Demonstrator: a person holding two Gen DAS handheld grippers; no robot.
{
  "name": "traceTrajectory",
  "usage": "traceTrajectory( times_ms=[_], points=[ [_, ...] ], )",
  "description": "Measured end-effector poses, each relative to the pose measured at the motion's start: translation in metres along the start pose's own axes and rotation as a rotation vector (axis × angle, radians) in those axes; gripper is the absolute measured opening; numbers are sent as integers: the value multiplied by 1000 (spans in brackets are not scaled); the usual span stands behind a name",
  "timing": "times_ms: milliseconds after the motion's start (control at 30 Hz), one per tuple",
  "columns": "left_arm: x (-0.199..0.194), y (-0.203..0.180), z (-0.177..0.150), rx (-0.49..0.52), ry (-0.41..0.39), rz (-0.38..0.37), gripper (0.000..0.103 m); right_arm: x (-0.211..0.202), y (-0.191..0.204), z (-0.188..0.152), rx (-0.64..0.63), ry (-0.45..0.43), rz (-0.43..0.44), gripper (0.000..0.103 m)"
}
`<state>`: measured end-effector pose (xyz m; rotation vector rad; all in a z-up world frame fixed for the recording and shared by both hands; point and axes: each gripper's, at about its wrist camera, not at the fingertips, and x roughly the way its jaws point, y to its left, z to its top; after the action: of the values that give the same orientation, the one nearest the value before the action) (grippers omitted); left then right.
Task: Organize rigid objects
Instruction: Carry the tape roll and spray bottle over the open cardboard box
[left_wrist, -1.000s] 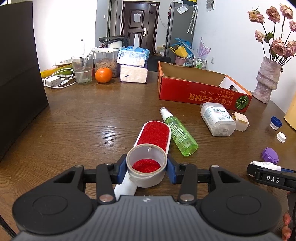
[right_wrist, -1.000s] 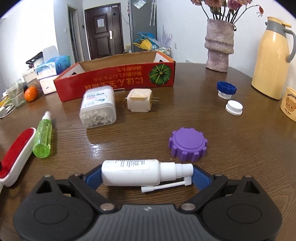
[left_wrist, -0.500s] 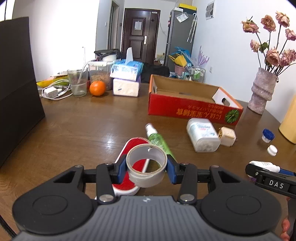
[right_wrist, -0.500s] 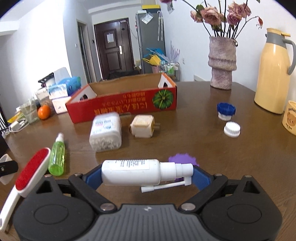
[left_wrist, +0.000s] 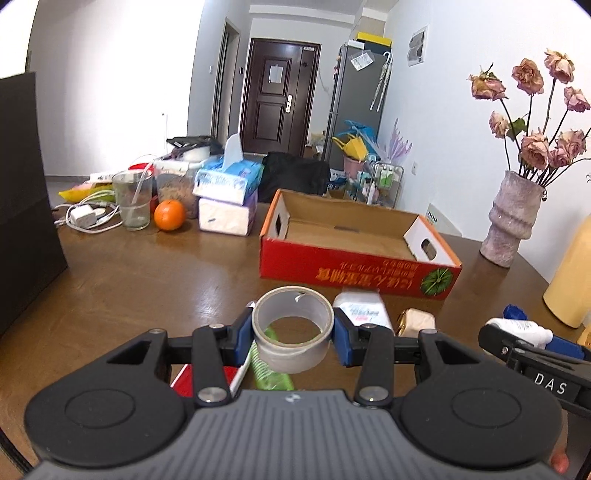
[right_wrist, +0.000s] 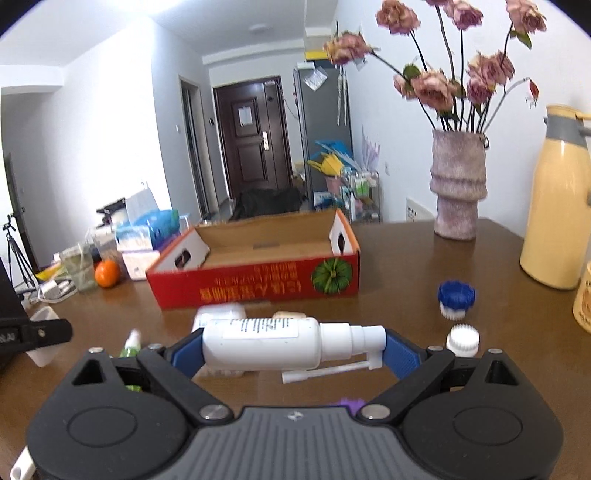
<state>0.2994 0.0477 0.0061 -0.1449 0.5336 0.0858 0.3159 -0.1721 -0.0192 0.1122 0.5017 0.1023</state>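
My left gripper (left_wrist: 292, 334) is shut on a grey tape roll (left_wrist: 291, 350) and holds it above the table. My right gripper (right_wrist: 293, 349) is shut on a white spray bottle (right_wrist: 266, 343), held sideways above the table. An open red cardboard box (left_wrist: 354, 267) lies ahead, empty inside; it also shows in the right wrist view (right_wrist: 258, 284). A green spray bottle (left_wrist: 271, 374), a red lint brush (left_wrist: 186, 380), a white cotton-swab box (left_wrist: 362, 310) and a beige plug (left_wrist: 415, 321) lie below the left gripper. The right gripper (left_wrist: 532, 345) shows at the left view's right edge.
A blue-capped brush (right_wrist: 456, 297), a white cap (right_wrist: 463, 341) and a purple lid (right_wrist: 351, 402) lie on the table's right side. A vase of flowers (right_wrist: 460, 188), a yellow thermos (right_wrist: 557, 210), tissue packs (left_wrist: 225, 199), an orange (left_wrist: 169, 215) and a glass (left_wrist: 132, 201) stand around.
Both grippers have risen with their objects and moved toward the red box; the items on the table now sit lower and partly hidden behind the grippers.
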Motion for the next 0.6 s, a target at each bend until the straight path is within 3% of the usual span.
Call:
traceTrajectory(
  times_ms=[267,600],
  points=[
    [15,-26,23,-12,-37,-5,44,8,-8,33,-2,-70,36,97],
    [53,-50,53,-35,-60,16,44,42,-22,57,0,-93,48,97]
  ],
)
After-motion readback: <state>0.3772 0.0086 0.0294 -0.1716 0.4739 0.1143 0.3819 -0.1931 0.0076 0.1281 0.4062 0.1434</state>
